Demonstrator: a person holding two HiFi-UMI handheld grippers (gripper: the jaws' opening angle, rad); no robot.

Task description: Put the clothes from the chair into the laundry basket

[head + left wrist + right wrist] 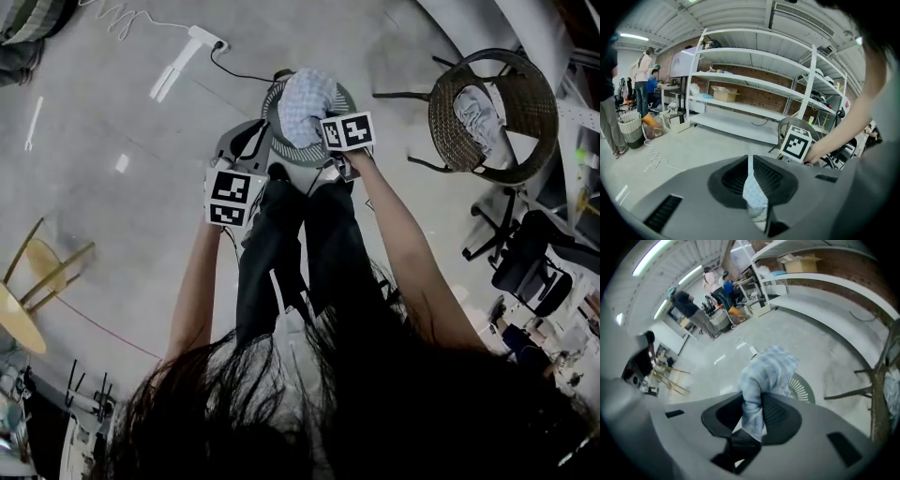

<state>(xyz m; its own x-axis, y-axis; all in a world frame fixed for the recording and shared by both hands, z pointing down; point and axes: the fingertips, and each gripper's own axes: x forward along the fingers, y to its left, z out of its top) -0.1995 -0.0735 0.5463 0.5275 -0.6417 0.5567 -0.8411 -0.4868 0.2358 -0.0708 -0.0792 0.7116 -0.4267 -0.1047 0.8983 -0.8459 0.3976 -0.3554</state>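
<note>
A light blue plaid garment (305,101) hangs bunched over the round slatted laundry basket (273,97) on the floor. My right gripper (330,131) is shut on a thick fold of the garment (754,394), right above the basket (802,389). My left gripper (251,155) sits lower and to the left, shut on a thin edge of the same cloth (753,190). The wicker chair (530,98) stands to the right with another pale garment (476,114) lying in its seat.
A white power strip (192,42) with its cable lies on the floor behind the basket. A yellow wooden stool (23,281) stands at the left, a black office chair (525,253) at the right. White shelving (754,84) and people (644,75) are in the background.
</note>
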